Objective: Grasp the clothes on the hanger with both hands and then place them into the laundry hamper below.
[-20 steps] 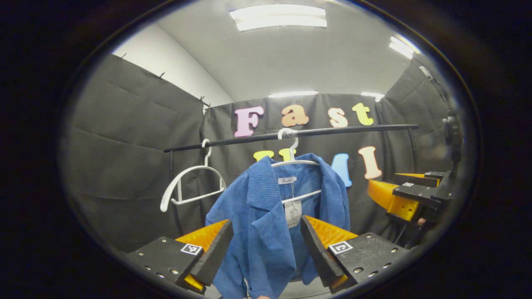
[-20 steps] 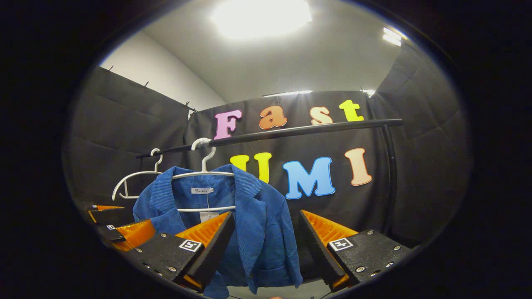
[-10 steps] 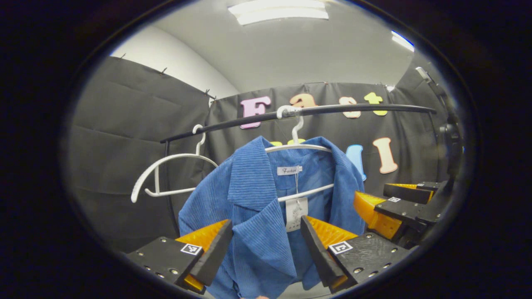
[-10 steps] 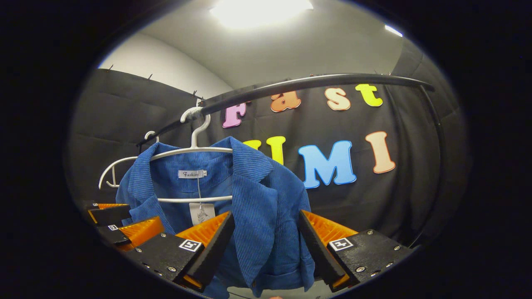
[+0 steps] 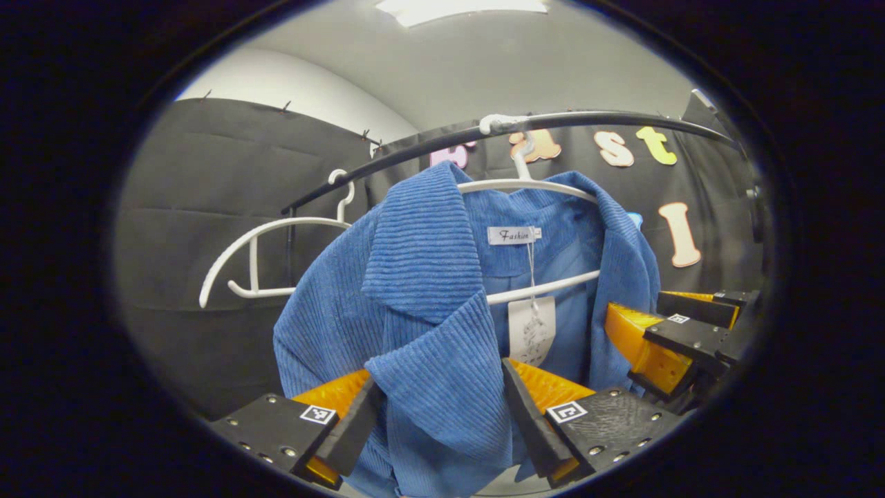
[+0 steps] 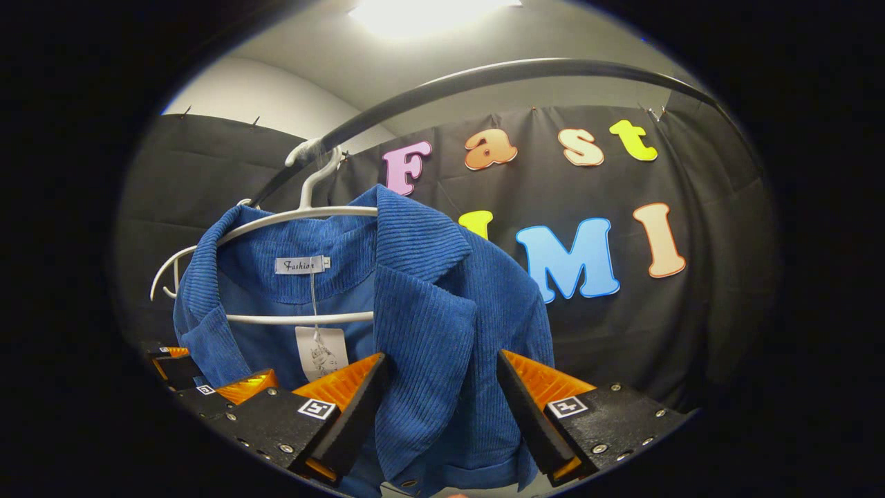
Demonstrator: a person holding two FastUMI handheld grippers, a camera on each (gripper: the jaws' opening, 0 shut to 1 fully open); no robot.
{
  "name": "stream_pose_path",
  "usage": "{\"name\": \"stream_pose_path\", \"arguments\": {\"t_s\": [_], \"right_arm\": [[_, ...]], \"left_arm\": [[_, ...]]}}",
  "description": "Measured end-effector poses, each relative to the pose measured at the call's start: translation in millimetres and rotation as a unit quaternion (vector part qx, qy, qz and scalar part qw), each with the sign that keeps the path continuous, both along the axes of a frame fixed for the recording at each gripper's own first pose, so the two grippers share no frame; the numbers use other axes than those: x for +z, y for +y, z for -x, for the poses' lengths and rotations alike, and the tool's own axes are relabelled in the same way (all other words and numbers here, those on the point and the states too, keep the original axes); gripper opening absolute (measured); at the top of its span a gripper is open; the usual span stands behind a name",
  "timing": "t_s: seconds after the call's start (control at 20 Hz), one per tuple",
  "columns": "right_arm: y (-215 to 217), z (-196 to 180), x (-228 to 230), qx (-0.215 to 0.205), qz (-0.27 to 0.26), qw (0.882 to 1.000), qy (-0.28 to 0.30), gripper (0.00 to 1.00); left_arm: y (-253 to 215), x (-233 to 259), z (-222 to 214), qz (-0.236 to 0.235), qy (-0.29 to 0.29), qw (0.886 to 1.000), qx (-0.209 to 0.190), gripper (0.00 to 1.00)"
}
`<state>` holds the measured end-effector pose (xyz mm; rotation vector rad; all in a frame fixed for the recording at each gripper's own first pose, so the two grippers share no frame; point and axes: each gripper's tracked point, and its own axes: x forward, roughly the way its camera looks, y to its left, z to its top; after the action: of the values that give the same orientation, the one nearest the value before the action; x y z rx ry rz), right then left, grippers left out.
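A blue corduroy jacket (image 5: 422, 304) hangs on a white hanger (image 5: 525, 185) from a black rail (image 5: 608, 119). In the left gripper view my left gripper (image 5: 437, 415) is open, its fingers on either side of the jacket's left lapel. The right gripper view shows my right gripper (image 6: 439, 408) open around the jacket (image 6: 429, 325)'s other front panel, below the hanger (image 6: 297, 216). The right gripper (image 5: 674, 339) also appears at the right of the left gripper view, and the left gripper (image 6: 207, 394) at the lower left of the right gripper view. A white tag (image 5: 531, 330) dangles inside the collar.
An empty white hanger (image 5: 256, 252) hangs on the rail to the left of the jacket. The rail (image 6: 498, 76) arches overhead in the right gripper view. Black cloth walls close the booth behind and on both sides.
Both grippers have moved forward toward the jacket, which now looms larger, with its front panels between the open fingers. The rail has risen in both views.
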<state>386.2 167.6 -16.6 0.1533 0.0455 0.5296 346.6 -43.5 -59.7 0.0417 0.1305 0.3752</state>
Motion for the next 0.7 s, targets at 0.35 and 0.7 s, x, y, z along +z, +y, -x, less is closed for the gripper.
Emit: {"name": "stream_pose_path", "arguments": {"t_s": [0.35,0.7], "right_arm": [[23,-2,-26,0.029,-0.008,0.999,0.044,0.95],[38,3,-30,0.034,-0.014,0.997,0.066,0.95]], "left_arm": [[8,-8,3,0.007,0.010,1.000,0.009,0.94],[8,-5,11,-0.009,0.008,1.000,0.003,0.77]]}}
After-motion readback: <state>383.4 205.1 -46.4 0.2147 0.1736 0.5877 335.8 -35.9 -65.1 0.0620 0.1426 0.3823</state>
